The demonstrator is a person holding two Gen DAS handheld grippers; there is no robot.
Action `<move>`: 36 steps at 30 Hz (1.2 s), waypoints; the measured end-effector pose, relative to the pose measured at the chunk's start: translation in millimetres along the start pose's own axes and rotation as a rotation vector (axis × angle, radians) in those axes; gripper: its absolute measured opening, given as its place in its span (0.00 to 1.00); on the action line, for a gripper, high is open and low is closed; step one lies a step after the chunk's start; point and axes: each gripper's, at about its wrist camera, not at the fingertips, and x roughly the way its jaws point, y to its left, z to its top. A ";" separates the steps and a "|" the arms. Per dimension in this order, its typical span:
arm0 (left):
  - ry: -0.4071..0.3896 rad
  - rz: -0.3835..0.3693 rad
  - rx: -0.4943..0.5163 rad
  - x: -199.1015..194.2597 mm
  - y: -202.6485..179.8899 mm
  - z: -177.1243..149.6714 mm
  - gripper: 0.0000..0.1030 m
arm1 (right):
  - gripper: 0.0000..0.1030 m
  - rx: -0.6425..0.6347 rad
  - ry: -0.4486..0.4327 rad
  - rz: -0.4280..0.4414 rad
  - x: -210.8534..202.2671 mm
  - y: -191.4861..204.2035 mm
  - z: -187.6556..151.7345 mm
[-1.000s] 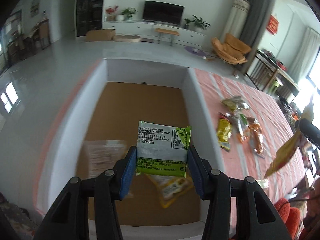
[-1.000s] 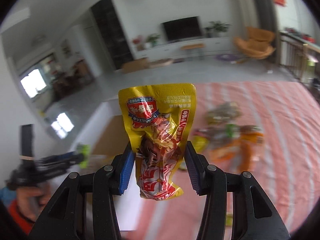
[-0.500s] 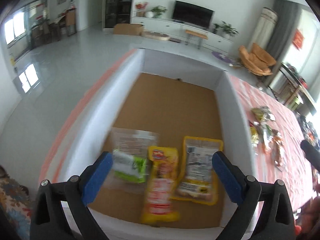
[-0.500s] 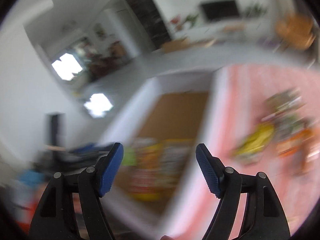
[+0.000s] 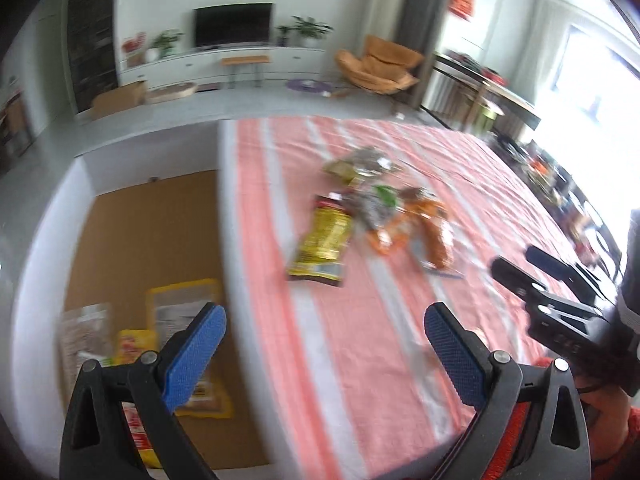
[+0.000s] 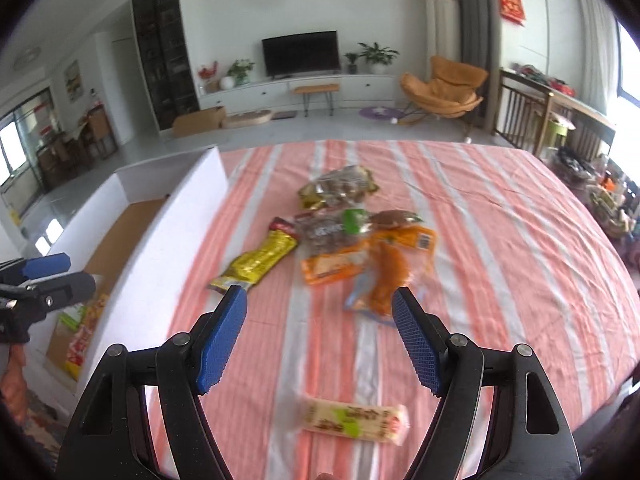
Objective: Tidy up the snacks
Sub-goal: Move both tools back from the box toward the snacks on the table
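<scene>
Several snack packets lie in a loose pile on the pink striped tablecloth (image 6: pixel 500 240): a yellow packet (image 6: pixel 256 260), orange packets (image 6: pixel 380 264), a clear one with a green label (image 6: pixel 332 228). A pale flat packet (image 6: pixel 352 420) lies nearest me. The white box (image 5: pixel 228 208) with a brown floor holds several packets (image 5: pixel 184 320). My left gripper (image 5: pixel 324 332) is open and empty over the box's right wall. My right gripper (image 6: pixel 320 320) is open and empty above the cloth, short of the pile.
The right gripper shows in the left wrist view (image 5: pixel 552 280) at the right edge. The left gripper shows in the right wrist view (image 6: pixel 40 276) at the left, over the box. Clutter (image 6: pixel 600 188) lies at the table's far right edge.
Both grippers let go of their packets, green-white and yellow-red, into the box and opened. Both have since swung right, from the box toward the pile on the cloth.
</scene>
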 end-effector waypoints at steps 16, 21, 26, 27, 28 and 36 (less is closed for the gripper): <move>0.124 -0.002 0.121 36.2 -52.4 -29.6 0.96 | 0.76 0.088 0.280 0.171 32.5 -93.6 -37.9; 0.144 -0.008 0.133 43.6 -57.0 -35.4 0.96 | 0.76 -0.122 0.386 0.256 49.4 -55.1 -68.7; 0.153 -0.012 0.160 47.4 -67.2 -39.0 0.96 | 0.74 -0.294 0.437 0.192 72.7 -26.4 -87.9; 0.159 -0.019 0.158 48.9 -69.1 -39.6 0.96 | 0.73 -0.285 0.438 0.150 78.5 -32.7 -88.0; 0.164 -0.027 0.156 50.5 -71.2 -39.8 0.96 | 0.73 -0.232 0.407 0.103 82.5 -47.1 -82.3; 0.207 -0.042 0.156 107.7 -107.7 -33.6 0.96 | 0.75 0.317 0.180 -0.148 63.7 -182.6 -49.0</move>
